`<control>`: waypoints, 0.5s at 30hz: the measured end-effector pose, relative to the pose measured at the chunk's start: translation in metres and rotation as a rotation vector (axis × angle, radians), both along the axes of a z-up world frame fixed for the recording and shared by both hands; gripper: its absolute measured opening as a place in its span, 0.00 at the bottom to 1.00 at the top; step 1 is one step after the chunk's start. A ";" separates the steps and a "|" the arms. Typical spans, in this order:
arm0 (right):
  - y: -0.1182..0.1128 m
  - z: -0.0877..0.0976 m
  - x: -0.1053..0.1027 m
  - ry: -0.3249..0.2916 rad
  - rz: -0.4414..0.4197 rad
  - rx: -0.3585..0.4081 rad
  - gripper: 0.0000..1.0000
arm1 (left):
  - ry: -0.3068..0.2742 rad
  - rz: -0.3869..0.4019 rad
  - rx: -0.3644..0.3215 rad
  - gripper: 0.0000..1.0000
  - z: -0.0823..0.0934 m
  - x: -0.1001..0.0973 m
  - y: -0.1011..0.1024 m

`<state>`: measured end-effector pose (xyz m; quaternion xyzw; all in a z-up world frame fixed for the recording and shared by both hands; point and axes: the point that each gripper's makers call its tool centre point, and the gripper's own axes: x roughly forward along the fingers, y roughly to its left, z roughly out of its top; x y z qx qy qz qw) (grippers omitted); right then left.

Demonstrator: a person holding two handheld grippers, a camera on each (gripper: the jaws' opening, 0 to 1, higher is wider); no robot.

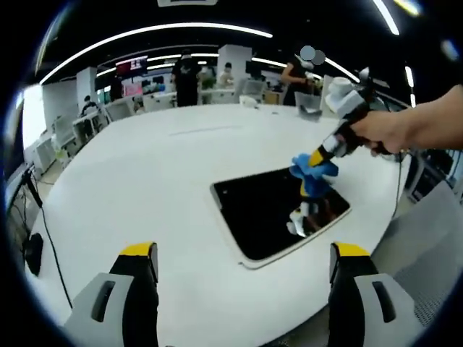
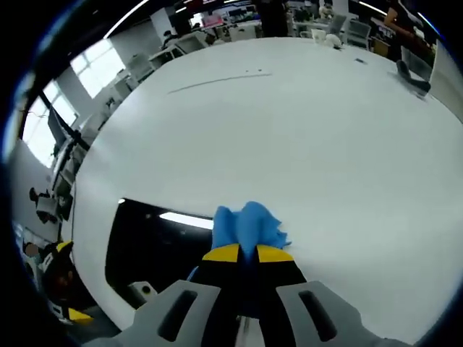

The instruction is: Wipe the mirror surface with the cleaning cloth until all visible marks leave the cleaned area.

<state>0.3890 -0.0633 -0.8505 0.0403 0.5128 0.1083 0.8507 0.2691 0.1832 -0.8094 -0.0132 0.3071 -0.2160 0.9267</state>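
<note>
A dark rectangular mirror (image 1: 278, 210) lies flat on the white table (image 1: 159, 173). In the left gripper view my right gripper (image 1: 318, 157) comes in from the right, held by a hand, shut on a blue cleaning cloth (image 1: 312, 176) that rests on the mirror's far right part. My left gripper (image 1: 246, 260) stands open in front of the mirror's near edge, holding nothing. In the right gripper view the cloth (image 2: 247, 226) bunches out beyond my right gripper (image 2: 248, 253), at the edge of the mirror (image 2: 152, 238). The left gripper (image 2: 61, 282) shows at the far left.
Several people stand at desks (image 1: 195, 90) beyond the table's far side. A grey chair back (image 1: 427, 238) sits at the right of the table. A black cable (image 1: 43, 224) hangs down at the left edge. A thin line (image 2: 217, 79) marks the far tabletop.
</note>
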 end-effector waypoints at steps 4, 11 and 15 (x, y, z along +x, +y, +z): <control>0.001 -0.001 0.000 0.000 0.019 -0.022 0.02 | -0.015 -0.045 0.047 0.99 0.001 0.000 -0.006; 0.016 -0.002 -0.003 0.014 0.060 -0.032 0.01 | 0.007 -0.043 0.039 0.99 -0.003 -0.002 -0.005; 0.020 0.000 -0.002 0.015 0.061 -0.036 0.01 | -0.006 -0.067 0.037 0.99 0.000 -0.003 -0.010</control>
